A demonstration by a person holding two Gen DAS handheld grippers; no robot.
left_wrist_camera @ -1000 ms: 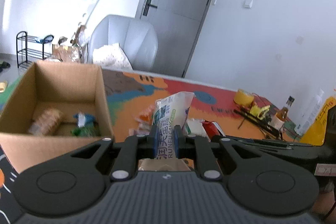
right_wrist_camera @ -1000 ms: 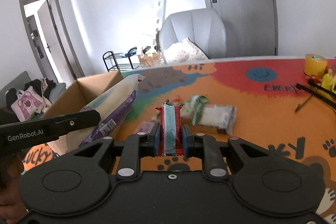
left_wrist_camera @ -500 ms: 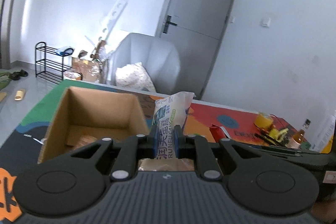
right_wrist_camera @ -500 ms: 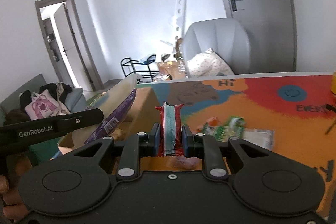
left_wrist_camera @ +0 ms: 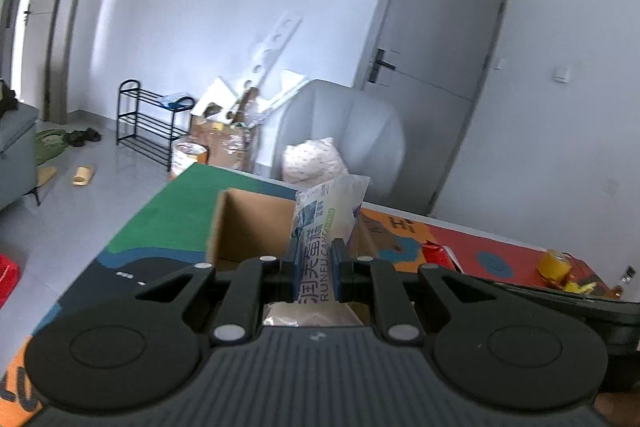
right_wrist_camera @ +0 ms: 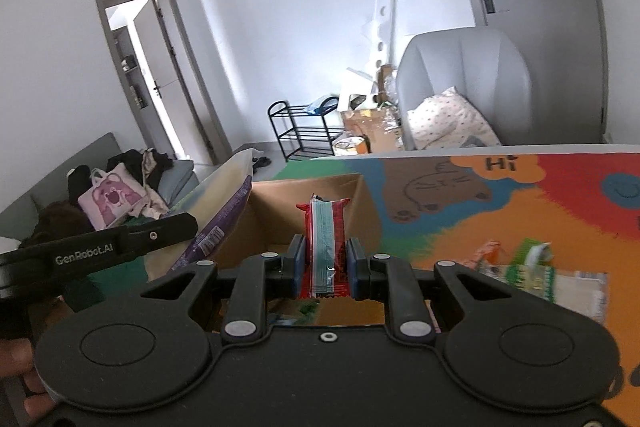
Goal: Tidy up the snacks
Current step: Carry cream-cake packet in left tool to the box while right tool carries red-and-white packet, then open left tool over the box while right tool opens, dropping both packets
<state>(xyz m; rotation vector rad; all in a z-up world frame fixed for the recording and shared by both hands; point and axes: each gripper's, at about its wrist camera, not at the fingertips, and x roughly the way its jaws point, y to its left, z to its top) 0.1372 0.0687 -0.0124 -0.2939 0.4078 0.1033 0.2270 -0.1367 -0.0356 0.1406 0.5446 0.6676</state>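
My left gripper (left_wrist_camera: 316, 269) is shut on a white cake bag (left_wrist_camera: 326, 215) with green and blue print, held upright over the open cardboard box (left_wrist_camera: 244, 227). My right gripper (right_wrist_camera: 325, 265) is shut on a red snack packet (right_wrist_camera: 326, 227) with a pale blue stripe, held upright just in front of the same cardboard box (right_wrist_camera: 304, 199). In the right wrist view the left gripper's black body (right_wrist_camera: 100, 251) and its bag (right_wrist_camera: 224, 203) show at the left, beside the box. The box's contents are hidden.
Loose snack packets (right_wrist_camera: 528, 267) lie on the colourful table mat (right_wrist_camera: 520, 203) at the right. A red packet (left_wrist_camera: 438, 255) and a yellow tape roll (left_wrist_camera: 554, 261) sit further along. Beyond the table stand a grey armchair (left_wrist_camera: 352, 131) and a black rack (left_wrist_camera: 148, 123).
Both grippers have swung left and risen a little, carrying their packets toward the box. The view now looks across the box rim rather than down into it; grips unchanged.
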